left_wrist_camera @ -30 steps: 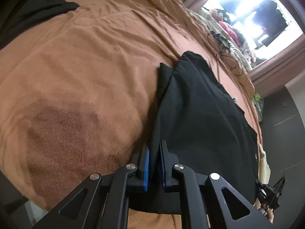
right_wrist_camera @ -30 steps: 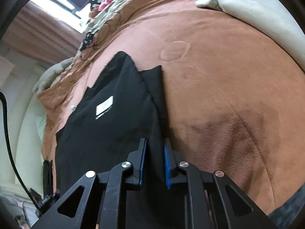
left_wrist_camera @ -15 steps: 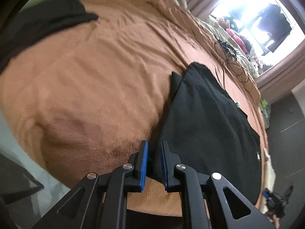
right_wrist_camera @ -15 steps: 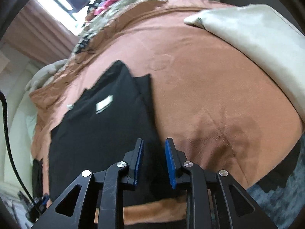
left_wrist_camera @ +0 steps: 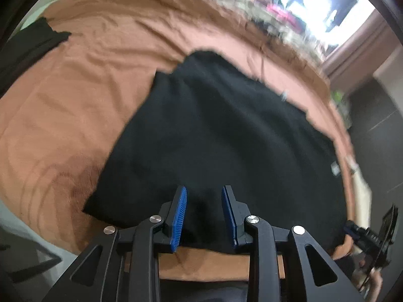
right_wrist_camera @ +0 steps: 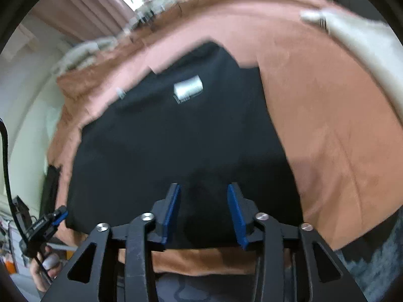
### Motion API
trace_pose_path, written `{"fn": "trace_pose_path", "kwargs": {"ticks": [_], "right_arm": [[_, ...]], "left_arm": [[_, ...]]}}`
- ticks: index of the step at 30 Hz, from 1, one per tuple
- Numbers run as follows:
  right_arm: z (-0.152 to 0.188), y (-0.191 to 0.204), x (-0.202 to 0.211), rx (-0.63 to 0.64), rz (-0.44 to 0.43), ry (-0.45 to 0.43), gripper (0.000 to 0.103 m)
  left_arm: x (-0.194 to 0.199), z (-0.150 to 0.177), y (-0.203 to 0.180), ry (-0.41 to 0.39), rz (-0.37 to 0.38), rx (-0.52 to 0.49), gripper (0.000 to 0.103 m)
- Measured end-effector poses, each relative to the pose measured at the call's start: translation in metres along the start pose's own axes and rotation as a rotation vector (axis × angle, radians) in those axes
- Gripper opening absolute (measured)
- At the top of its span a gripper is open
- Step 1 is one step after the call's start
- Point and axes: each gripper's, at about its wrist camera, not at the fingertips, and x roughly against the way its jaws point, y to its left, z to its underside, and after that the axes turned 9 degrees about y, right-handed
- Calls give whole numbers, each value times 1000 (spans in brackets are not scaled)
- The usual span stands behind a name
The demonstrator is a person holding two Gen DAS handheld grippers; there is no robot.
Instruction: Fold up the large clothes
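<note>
A black garment (left_wrist_camera: 226,130) lies flat on the brown bedspread (left_wrist_camera: 75,88), its near edge by the bed's front. My left gripper (left_wrist_camera: 204,188) hovers over that near edge, jaws opening, blue pads clear of the cloth below them. In the right wrist view the same garment (right_wrist_camera: 176,138) shows a white label (right_wrist_camera: 188,89) near its far end. My right gripper (right_wrist_camera: 204,185) also hangs over the near edge with its jaws opening, and nothing is pinched between its pads.
Another black cloth (left_wrist_camera: 30,42) lies at the bed's far left. A cream pillow (right_wrist_camera: 365,45) sits at the far right. Clutter lines the far side under a bright window (left_wrist_camera: 302,0). The other hand-held gripper (right_wrist_camera: 37,226) shows at the left edge.
Both grippers were shut on the garment's side edges; now they have let go, opened, and drawn back and up. The garment rests flat on the bedspread.
</note>
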Motion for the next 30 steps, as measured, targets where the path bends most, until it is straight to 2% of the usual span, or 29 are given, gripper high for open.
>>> {"fn": "trace_pose_path", "kwargs": {"ticks": [1,3,6,12,17,19,20,21,23,30], "right_arm": [[1,-5,-6,-24,-2,26,42],[5,-19,-13,-74,-32,47,42],[9,-25,-8,-84,-40,44,42],[9,-14,13,-62,-30,-3,42],[9,12,26,0,-39,-33,42],[9,23,27,25,-43,-38,42],[9,29,26,36,-43,-36,42],[9,36,22,47,-44,-30,42],[10,49,14,73,-49,-13,42],[16,101,-16,176,-53,47,42]], "left_arm": [[-6,1,3,20,-21,11,31],[-14,4,15,41,1,50,31],[-15,9,30,50,38,89,31],[-4,14,35,32,46,109,31],[15,18,53,-27,99,151,31],[26,18,61,-66,116,158,47],[31,19,67,-88,133,170,64],[34,20,71,-103,148,180,72],[38,19,81,-125,184,211,75],[23,16,111,-74,303,290,75]]}}
